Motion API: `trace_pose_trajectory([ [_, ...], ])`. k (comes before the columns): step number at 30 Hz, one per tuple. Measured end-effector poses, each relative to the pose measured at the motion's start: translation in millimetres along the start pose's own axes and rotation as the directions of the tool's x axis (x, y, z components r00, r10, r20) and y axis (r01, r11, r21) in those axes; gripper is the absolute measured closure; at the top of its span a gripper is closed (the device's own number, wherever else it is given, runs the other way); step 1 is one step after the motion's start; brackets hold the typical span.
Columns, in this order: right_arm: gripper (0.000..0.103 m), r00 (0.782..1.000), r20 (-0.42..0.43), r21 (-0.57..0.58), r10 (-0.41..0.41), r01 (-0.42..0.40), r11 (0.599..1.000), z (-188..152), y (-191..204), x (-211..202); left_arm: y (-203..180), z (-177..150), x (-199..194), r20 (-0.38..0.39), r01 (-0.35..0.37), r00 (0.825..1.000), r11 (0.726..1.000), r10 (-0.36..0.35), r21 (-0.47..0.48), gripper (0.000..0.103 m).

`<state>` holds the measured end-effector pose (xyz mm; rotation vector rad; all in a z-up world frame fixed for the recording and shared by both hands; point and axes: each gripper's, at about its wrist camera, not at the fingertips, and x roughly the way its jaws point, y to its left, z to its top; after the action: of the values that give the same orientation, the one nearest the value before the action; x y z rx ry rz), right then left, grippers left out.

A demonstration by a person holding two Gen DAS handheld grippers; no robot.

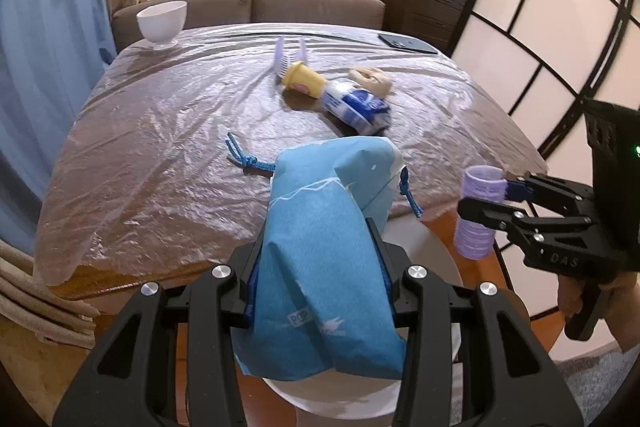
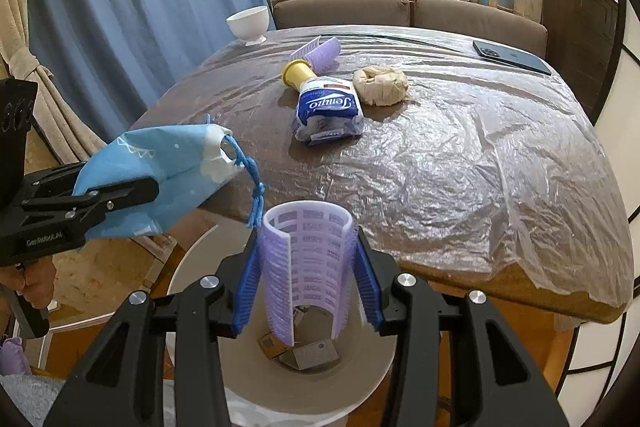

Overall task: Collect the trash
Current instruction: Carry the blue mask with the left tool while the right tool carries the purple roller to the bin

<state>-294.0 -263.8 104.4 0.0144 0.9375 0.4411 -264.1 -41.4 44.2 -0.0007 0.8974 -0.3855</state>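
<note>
My left gripper (image 1: 320, 263) is shut on a crushed blue paper bag (image 1: 320, 251) with blue cord handles, held at the table's near edge above a round white bin (image 1: 440, 259). The bag also shows in the right wrist view (image 2: 160, 167). My right gripper (image 2: 306, 279) is shut on a purple hair roller (image 2: 308, 259), held upright over the open white bin (image 2: 308, 387), which holds some scraps. The roller also shows in the left wrist view (image 1: 478, 211). On the table lie a tissue pack (image 2: 328, 111), a yellow cup (image 2: 298, 71), a crumpled brown paper (image 2: 380, 85) and another purple roller (image 2: 324, 53).
The table (image 2: 480, 167) is covered with clear plastic film. A white bowl (image 2: 248, 23) stands at its far left corner and a dark phone (image 2: 510, 57) lies at the far right. A brown sofa (image 2: 400, 11) stands behind, blue curtains at the left, a paper screen at the right.
</note>
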Motion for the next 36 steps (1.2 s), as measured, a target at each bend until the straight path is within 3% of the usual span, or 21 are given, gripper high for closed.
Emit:
trace_pose_trajectory([
  [18, 0.06, 0.999, -0.029, -0.004, 0.018, -0.018, 1.0, -20.3, 3.0, -9.9, -24.5, -28.5, -10.0, -0.049, 0.091, 0.995, 0.993, -0.088, 0.08, 0.059],
  [36, 0.06, 0.994, -0.1, -0.007, 0.039, -0.04, 0.999, -40.2, 8.7, 9.5, -30.7, -53.8, 1.2, -0.111, 0.099, 0.99, 0.992, -0.09, 0.08, 0.06],
])
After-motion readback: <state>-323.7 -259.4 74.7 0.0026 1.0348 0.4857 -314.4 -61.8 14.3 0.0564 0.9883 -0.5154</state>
